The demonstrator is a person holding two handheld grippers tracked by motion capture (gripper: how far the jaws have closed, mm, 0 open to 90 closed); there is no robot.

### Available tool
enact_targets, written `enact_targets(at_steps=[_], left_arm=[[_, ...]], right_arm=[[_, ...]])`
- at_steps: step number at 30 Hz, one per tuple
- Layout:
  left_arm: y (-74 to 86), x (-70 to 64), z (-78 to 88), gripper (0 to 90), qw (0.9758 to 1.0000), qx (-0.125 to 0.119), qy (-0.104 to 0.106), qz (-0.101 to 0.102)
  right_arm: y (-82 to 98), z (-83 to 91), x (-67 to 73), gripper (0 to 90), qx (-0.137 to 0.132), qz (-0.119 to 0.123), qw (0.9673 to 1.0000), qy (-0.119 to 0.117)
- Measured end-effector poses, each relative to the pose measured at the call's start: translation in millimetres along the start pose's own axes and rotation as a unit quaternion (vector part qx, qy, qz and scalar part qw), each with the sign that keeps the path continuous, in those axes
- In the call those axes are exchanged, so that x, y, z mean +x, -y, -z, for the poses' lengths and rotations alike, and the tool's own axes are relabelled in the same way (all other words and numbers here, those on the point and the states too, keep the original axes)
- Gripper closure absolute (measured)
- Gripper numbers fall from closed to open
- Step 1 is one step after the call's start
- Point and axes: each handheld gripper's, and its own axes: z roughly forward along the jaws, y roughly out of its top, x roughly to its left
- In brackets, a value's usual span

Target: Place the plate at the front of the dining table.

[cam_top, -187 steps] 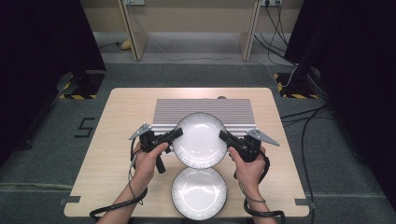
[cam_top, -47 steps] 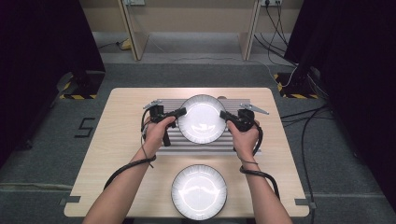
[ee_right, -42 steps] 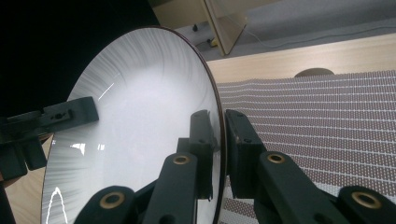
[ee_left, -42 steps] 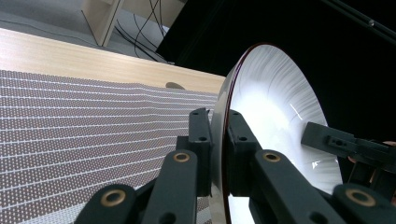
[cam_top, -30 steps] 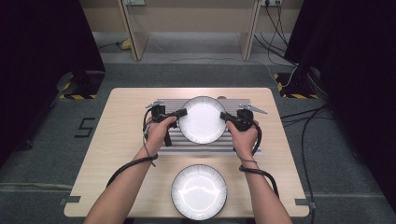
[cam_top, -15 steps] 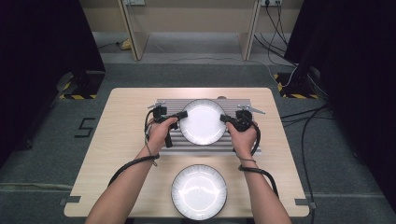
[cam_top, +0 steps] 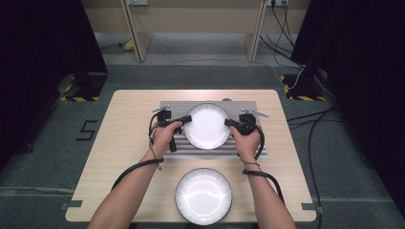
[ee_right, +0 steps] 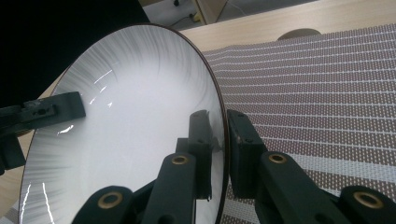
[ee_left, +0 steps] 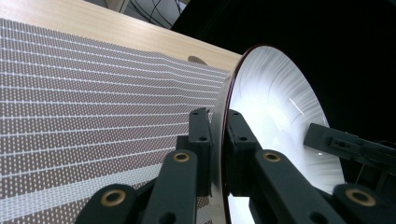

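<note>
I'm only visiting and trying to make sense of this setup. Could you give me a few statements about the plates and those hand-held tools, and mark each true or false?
1. Two white plates are in view. True: the held plate is over the ribbed mat, and the second plate lies on the table nearer the person.
2. Both tools grip the same plate. True: the left gripper and right gripper pinch its opposite edges.
3. The near plate sits on the mat. False: it rests on bare wood.
4. The left gripper's fingers are spread wide and empty. False: they close on the plate's rim.
5. The mat is bright red. False: it is grey and ribbed.
</note>
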Motion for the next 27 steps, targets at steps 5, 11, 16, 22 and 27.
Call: enact_targets(at_steps=[5,11,16,22,27], left_arm=[[2.4,2.3,-2.8,82.6,1.0,0.003,-0.003,0.005],[3.8,3.0,-6.2,82.4,0.9999,0.008,-0.01,0.009],[5.2,4.0,-8.8,82.0,0.9997,0.013,-0.016,0.011],[8.5,7.4,-11.9,81.4,0.9994,0.017,-0.023,0.02],[9.2,7.4,-12.9,81.3,0.9992,0.019,-0.03,0.018]], right_arm=[[2.0,-2.7,-2.4,81.7,0.005,-0.006,1.0,0.002],[2.7,-4.7,-4.5,81.9,0.008,-0.011,0.9999,0.005],[3.9,-6.9,-5.7,81.9,0.011,-0.016,0.9997,0.011],[6.3,-9.6,-7.1,82.6,0.014,-0.022,0.9996,0.013],[8.0,-12.3,-7.6,82.4,0.018,-0.024,0.9994,0.016]])
